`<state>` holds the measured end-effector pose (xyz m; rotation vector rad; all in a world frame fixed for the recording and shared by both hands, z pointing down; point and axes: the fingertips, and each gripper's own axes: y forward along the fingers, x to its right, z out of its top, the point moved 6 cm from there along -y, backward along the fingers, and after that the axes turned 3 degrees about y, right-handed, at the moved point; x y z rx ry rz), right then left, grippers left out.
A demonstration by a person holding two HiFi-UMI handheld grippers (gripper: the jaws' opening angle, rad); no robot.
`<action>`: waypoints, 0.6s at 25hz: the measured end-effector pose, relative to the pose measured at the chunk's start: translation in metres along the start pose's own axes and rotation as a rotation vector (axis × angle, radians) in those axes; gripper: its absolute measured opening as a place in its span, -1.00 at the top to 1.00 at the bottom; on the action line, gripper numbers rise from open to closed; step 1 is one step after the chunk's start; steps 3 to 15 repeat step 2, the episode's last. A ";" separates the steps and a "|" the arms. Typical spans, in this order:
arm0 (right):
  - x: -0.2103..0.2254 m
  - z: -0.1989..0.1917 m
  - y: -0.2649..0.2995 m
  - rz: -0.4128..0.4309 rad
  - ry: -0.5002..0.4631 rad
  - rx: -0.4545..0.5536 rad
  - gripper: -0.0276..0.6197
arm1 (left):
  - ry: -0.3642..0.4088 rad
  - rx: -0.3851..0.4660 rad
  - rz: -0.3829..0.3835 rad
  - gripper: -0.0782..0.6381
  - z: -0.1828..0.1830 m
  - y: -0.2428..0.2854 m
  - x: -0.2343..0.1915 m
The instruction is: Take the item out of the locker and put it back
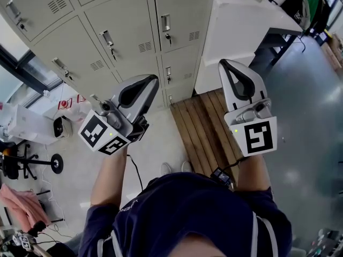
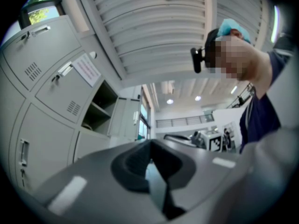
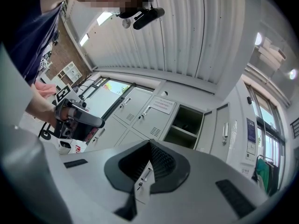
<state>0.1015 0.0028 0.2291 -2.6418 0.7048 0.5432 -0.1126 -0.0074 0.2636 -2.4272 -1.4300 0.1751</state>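
Observation:
Grey lockers (image 1: 123,31) fill the wall in front of me, all doors shut in the head view. My left gripper (image 1: 151,80) and right gripper (image 1: 225,64) are both held up in the air, apart from the lockers. One open locker compartment (image 3: 186,124) with a shelf shows in the right gripper view, and again as the open compartment (image 2: 99,105) in the left gripper view; I cannot make out an item inside. The left gripper (image 2: 150,143) has its jaws together with nothing between them. The right gripper (image 3: 150,143) is likewise shut and empty.
A slatted wooden platform (image 1: 206,127) lies on the floor under the right gripper. A white table (image 1: 241,20) stands at the right beside the lockers. At the left are a white box (image 1: 29,125), a wheeled stool base (image 1: 32,165) and a pink cloth (image 1: 21,205).

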 end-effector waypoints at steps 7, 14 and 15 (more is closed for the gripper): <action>-0.001 -0.001 0.002 0.000 -0.004 0.001 0.90 | 0.000 0.000 -0.002 0.77 -0.001 0.000 -0.002; -0.001 -0.001 0.002 0.000 -0.004 0.001 0.90 | 0.000 0.000 -0.002 0.77 -0.001 0.000 -0.002; -0.001 -0.001 0.002 0.000 -0.004 0.001 0.90 | 0.000 0.000 -0.002 0.77 -0.001 0.000 -0.002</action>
